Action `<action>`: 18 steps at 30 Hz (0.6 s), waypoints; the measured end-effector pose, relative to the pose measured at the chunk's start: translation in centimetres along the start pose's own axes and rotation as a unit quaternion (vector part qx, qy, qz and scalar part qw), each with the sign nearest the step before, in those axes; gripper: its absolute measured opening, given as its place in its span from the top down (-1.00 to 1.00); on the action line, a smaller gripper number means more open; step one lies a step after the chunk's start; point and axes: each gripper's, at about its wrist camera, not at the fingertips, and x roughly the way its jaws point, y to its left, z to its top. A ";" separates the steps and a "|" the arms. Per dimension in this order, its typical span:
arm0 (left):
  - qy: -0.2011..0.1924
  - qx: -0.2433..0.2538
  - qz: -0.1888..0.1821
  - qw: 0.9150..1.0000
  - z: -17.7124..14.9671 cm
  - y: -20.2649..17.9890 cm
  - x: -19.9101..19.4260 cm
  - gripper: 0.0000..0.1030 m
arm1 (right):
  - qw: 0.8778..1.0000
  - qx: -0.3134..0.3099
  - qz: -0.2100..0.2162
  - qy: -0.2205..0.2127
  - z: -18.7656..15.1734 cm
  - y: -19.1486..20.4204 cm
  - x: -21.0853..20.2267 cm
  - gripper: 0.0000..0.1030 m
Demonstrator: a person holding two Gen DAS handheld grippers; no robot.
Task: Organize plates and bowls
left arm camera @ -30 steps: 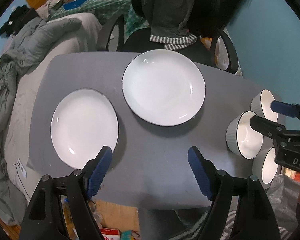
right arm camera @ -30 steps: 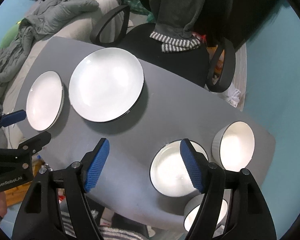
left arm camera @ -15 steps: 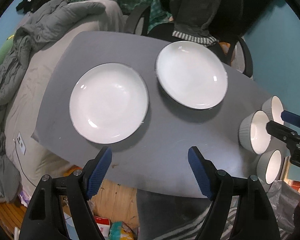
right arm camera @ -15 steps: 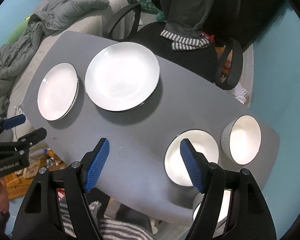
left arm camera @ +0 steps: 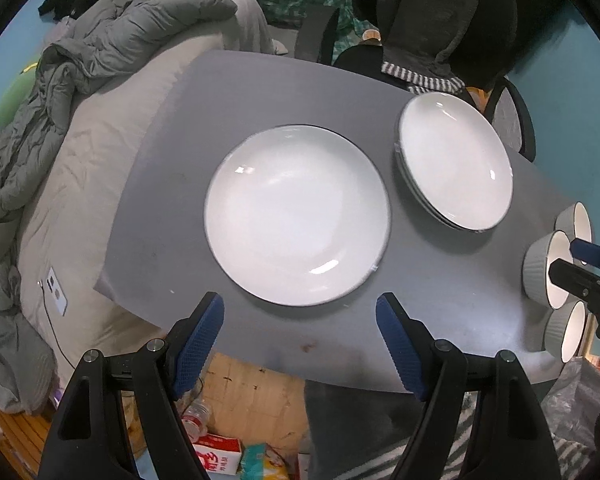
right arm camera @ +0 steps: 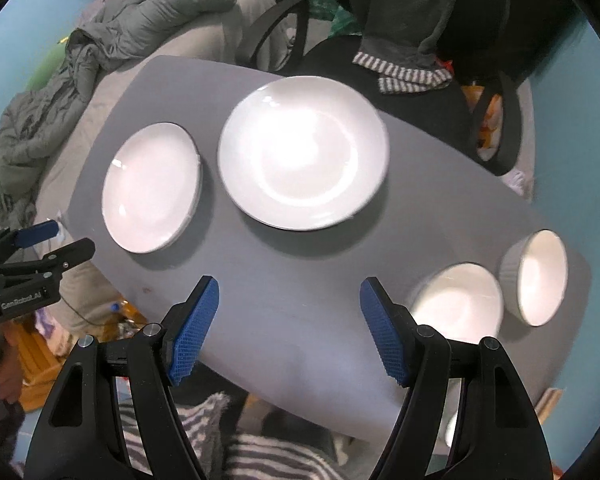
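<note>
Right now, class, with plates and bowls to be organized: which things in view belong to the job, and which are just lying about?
Belongs to the job:
- left plate
- right plate
- three white bowls
- left gripper and right gripper, both open and empty

Just lying about:
- grey quilt
- office chair draped with a grey garment
- cartons on the floor

A gray table (left arm camera: 260,92) is holding two white plates, one (left arm camera: 298,216) near the left end and one (left arm camera: 456,160) beside it, and three bowls (left arm camera: 544,268) at the right end.
</note>
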 end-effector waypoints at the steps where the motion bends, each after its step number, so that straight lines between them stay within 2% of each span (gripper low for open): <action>1: 0.001 -0.001 -0.002 1.000 0.2 0.6 0.1 -0.55 | 1.000 0.003 0.003 0.001 0.3 0.3 0.5 -0.41; 12: 0.016 0.000 -0.006 1.000 2.8 6.9 3.1 -0.55 | 0.999 0.027 0.019 0.017 2.8 3.3 5.1 -0.41; 18: 0.030 -0.008 -0.016 0.999 4.4 9.5 5.3 -0.55 | 0.999 0.013 0.024 0.026 3.9 5.1 7.0 -0.41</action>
